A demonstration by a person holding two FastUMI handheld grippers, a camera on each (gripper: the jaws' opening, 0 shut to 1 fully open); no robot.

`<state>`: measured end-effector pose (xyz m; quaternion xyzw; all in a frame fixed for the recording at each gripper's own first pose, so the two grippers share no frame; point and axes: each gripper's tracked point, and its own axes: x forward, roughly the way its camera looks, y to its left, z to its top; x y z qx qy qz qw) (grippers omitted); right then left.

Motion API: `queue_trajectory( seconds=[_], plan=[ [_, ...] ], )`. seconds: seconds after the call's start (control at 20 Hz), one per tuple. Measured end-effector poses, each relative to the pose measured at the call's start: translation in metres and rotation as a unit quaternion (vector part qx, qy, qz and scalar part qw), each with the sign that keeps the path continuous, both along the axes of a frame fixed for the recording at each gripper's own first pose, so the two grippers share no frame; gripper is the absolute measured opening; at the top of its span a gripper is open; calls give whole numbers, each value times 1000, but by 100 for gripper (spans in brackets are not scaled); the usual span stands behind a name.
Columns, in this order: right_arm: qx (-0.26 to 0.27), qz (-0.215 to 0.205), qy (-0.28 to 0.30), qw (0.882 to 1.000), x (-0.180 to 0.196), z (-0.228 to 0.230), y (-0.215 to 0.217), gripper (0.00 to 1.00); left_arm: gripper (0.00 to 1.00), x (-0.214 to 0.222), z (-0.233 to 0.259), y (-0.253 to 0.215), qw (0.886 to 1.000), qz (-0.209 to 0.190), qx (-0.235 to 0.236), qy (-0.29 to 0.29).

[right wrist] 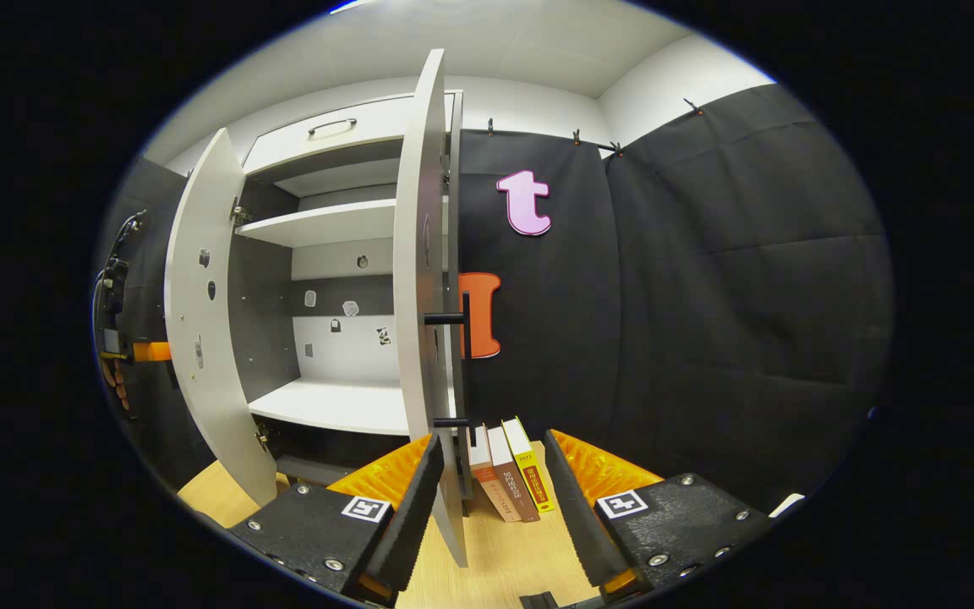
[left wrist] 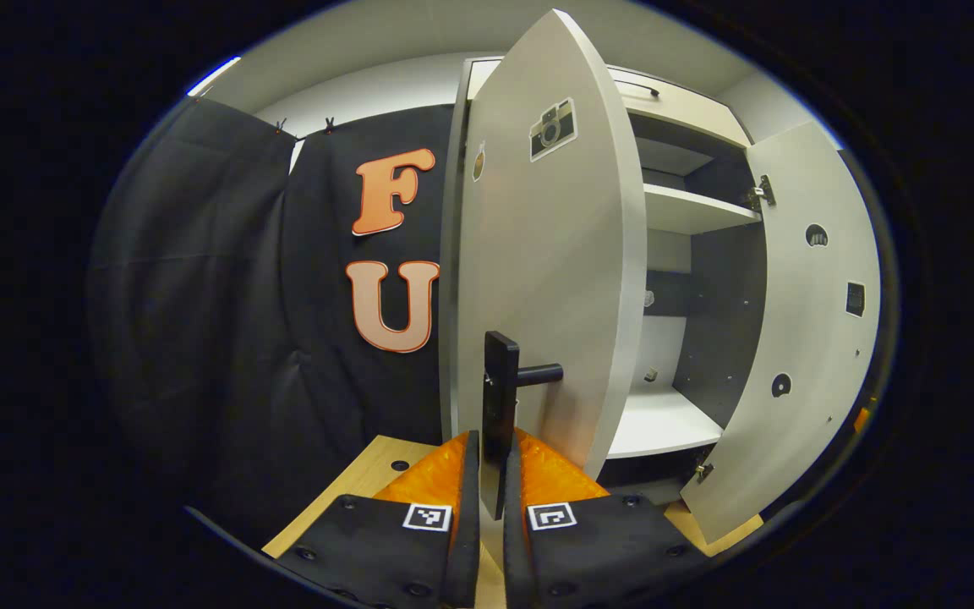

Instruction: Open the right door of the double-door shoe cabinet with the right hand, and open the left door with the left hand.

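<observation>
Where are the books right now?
In the right gripper view, the books stand on the wooden floor beside the open right door, just beyond the right gripper.

The cabinet (right wrist: 343,224) is pale grey with white shelves and a dark interior. Its left door (left wrist: 550,254) and right door (left wrist: 800,338) both stand swung open. Each door carries a black bar handle (left wrist: 501,397) on its front.

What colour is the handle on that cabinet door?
Black; the handle stands out against the pale grey door, best in the left gripper view.
</observation>
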<state>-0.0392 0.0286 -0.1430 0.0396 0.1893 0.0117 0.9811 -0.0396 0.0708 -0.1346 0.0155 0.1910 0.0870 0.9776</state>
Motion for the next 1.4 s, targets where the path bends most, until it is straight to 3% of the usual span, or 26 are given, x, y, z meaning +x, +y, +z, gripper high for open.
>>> queue_trajectory(
  seconds=[0.3,0.55,0.65,0.8,0.85,1.1,1.2,1.25,1.3,1.35,1.4],
  plan=[
    [-8,-6,-7,1000,-4,8,11,74,17,-6,2,6,1000,-6,15,-1],
    [-8,3,-13,1000,-9,14,30,74,19,-11,5,33,1000,16,26,-3],
    [-6,8,-16,1000,-9,16,41,74,11,-14,8,48,999,24,38,-4],
    [-4,17,-18,1000,-3,22,56,74,15,-22,11,67,998,45,45,-14],
    [-3,22,-18,1000,-4,25,64,74,7,-26,13,71,998,51,36,-17],
    [3,75,-49,996,6,53,103,74,8,-58,47,81,994,80,47,-59],
    [13,100,-65,993,13,66,115,74,12,-64,66,65,993,74,46,-85],
    [16,110,-71,991,15,71,120,80,33,-64,75,56,992,70,48,-95],
    [17,119,-77,990,17,76,122,74,37,-64,81,45,991,66,48,-104],
    [19,128,-85,988,17,82,120,74,51,-63,86,31,991,58,43,-113],
    [21,134,-94,986,19,88,118,76,59,-64,88,15,991,46,35,-117]
  ],
)
